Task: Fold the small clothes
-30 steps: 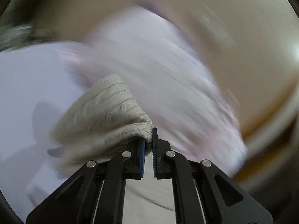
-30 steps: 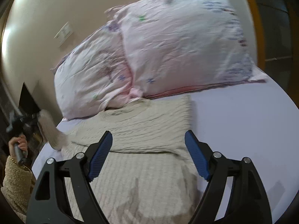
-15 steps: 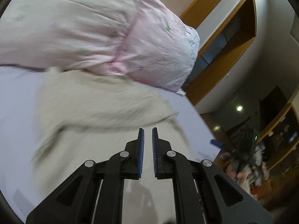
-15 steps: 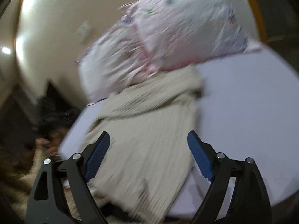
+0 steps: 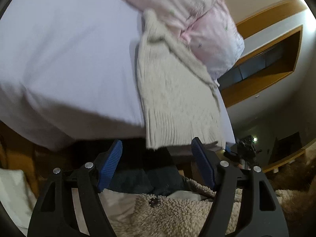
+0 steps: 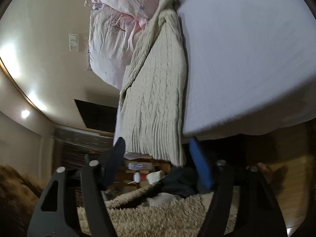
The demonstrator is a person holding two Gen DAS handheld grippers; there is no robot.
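Bed [image 6: 246,59] — pale lilac sheet, the landmark for all entries below. You are working at its near edge, so anything laid flat on it is reachable from where you stand.

Pillows [image 6: 110,45]: pink, printed, stacked at the head of the bed, against the wall. They touch the far end of the garment, probably because the garment was laid out full length toward them.

Sweater [image 6: 156,90]: cream cable knit, lying lengthwise on the bed as a long narrow strip. One sleeve looks folded in over the body along the pillow side. The ribbed hem [image 5: 183,132] overhangs the near edge of the bed — a handy place to pinch for the next fold, I judge, since both layers can be taken there without digging into the mattress.

Your fleece jacket [image 5: 177,217] fills the low foreground of both views, below the bed edge.

Left claw [image 5: 158,158]: fingers spread wide, nothing between them, just below the hem at the near bed edge.

Right claw [image 6: 158,158]: likewise spread and empty, under the same hem, toward the wall side of the bed.

Judgement: lengthwise fold roughly done; crosswise fold hem-to-collar remains. Both claws sit apart from the cloth, not touching. Left view is motion-blurred, so hem detail is uncertain.
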